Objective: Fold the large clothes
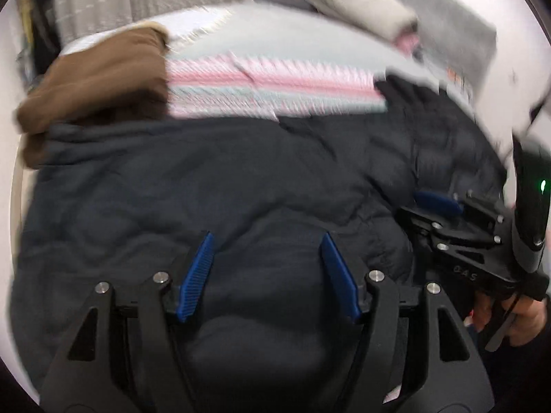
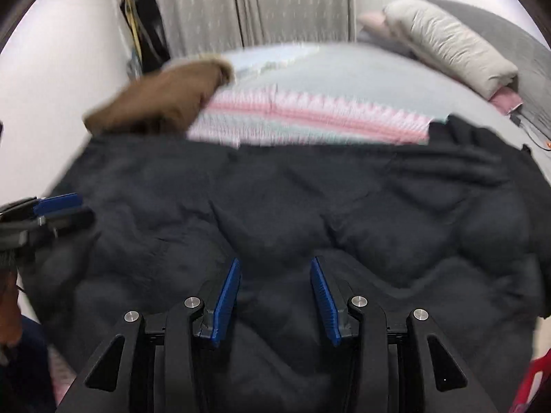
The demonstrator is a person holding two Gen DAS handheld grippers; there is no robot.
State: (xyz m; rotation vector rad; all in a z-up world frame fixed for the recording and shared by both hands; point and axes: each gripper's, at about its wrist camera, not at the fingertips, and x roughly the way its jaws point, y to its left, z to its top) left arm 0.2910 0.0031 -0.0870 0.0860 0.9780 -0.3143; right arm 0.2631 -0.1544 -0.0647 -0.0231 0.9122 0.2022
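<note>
A large dark padded jacket (image 1: 213, 186) lies spread across the near part of the bed; it also fills the right wrist view (image 2: 310, 206). Its brown fur-trimmed hood (image 1: 100, 79) lies at the far left, also seen in the right wrist view (image 2: 162, 99). My left gripper (image 1: 267, 275) is open just above the jacket's near edge, with nothing between its blue pads. My right gripper (image 2: 275, 296) is open over the jacket, empty. The right gripper shows at the right in the left wrist view (image 1: 444, 206). Both views are motion-blurred.
The bed has a pink, white and pale green striped cover (image 2: 310, 113). Grey and pink pillows (image 2: 447, 48) lie at the far right. A grey curtain (image 2: 261, 3) hangs behind the bed. Dark things hang on the wall at left (image 2: 144, 31).
</note>
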